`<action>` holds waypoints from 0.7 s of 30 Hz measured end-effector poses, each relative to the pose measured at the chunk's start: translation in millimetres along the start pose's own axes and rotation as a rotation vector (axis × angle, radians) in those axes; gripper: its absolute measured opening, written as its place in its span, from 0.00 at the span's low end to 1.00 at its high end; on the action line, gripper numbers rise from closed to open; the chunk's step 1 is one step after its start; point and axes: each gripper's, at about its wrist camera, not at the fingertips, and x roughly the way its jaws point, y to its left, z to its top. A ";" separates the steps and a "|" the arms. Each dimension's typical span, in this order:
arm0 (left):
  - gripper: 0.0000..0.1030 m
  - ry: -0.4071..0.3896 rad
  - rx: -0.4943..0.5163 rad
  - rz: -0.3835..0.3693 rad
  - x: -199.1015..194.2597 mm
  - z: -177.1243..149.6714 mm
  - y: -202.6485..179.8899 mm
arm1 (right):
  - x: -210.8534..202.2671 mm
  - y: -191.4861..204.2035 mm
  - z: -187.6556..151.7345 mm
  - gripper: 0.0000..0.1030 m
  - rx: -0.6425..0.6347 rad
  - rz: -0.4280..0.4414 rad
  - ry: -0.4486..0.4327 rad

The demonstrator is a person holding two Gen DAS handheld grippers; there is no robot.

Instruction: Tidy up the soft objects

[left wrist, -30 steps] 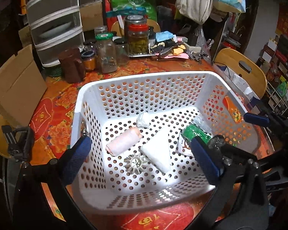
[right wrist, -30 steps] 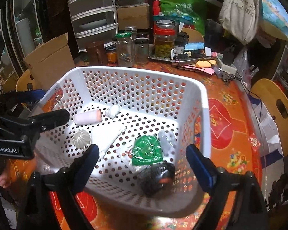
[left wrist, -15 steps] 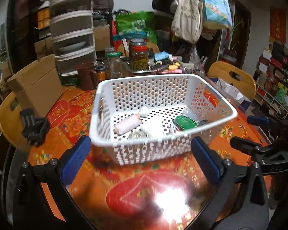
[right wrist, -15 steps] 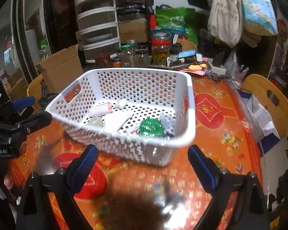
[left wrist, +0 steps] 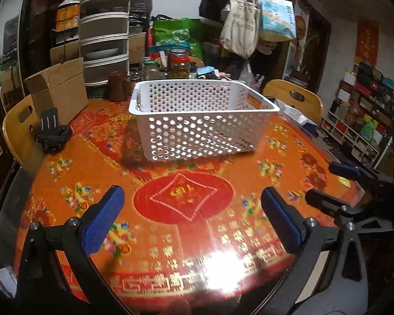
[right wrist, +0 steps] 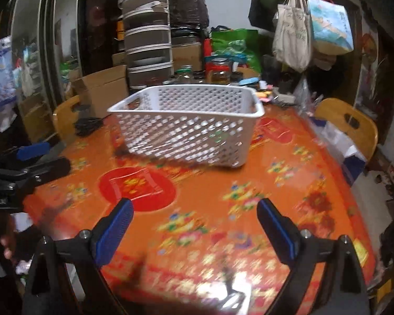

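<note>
A white perforated basket (left wrist: 197, 131) stands on the orange patterned table (left wrist: 186, 199); it also shows in the right wrist view (right wrist: 186, 136). Its contents are hidden behind its wall; only a hint of green shows through the holes. My left gripper (left wrist: 193, 218) is open and empty, well back from the basket above the table's near part. My right gripper (right wrist: 195, 233) is open and empty, also back from the basket. The right gripper shows at the right edge of the left wrist view (left wrist: 341, 183), the left gripper at the left edge of the right wrist view (right wrist: 34, 160).
Jars (left wrist: 180, 64), a brown pot (left wrist: 118, 90) and stacked drawers (left wrist: 105, 34) crowd the table's far side. A cardboard box (left wrist: 57, 89) and a black clip (left wrist: 52, 131) lie at the left. Wooden chairs (left wrist: 293, 99) stand around the table.
Both grippers have pulled back and lowered from over the basket to near the table's front edge. The basket's contents have dropped out of sight behind its wall.
</note>
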 end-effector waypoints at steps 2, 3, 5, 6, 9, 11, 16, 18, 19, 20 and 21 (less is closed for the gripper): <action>1.00 0.001 0.006 0.015 -9.0 -2.2 -2.9 | -6.7 7.1 -2.4 0.92 -0.014 -0.018 0.014; 1.00 -0.008 0.002 0.026 -16.0 -2.1 -3.7 | -15.0 10.5 -2.3 0.92 -0.028 -0.064 -0.006; 1.00 -0.018 -0.011 0.023 -28.5 -3.5 -4.3 | -28.8 14.2 -0.6 0.93 -0.039 -0.105 -0.054; 1.00 -0.019 -0.018 0.020 -33.9 -3.5 -4.6 | -37.8 15.7 0.5 0.93 -0.039 -0.102 -0.077; 1.00 -0.025 -0.042 0.031 -53.3 7.7 -6.0 | -64.3 16.1 4.1 0.99 0.006 -0.058 -0.090; 1.00 -0.049 -0.034 0.036 -66.5 13.5 -11.2 | -80.5 17.1 9.3 0.99 0.019 -0.058 -0.089; 1.00 -0.103 -0.015 0.021 -97.6 26.8 -28.0 | -115.3 14.5 23.1 0.99 0.033 -0.051 -0.129; 1.00 -0.105 -0.006 0.042 -99.1 29.4 -30.2 | -120.3 12.6 27.1 0.99 0.043 -0.047 -0.144; 1.00 -0.103 -0.005 0.047 -99.2 30.8 -30.7 | -119.9 11.6 28.9 0.99 0.047 -0.050 -0.144; 1.00 -0.101 -0.005 0.048 -98.8 31.4 -30.5 | -119.3 10.9 30.2 0.99 0.048 -0.050 -0.141; 1.00 -0.098 -0.005 0.049 -98.4 32.9 -31.0 | -116.8 10.7 31.4 0.99 0.046 -0.053 -0.135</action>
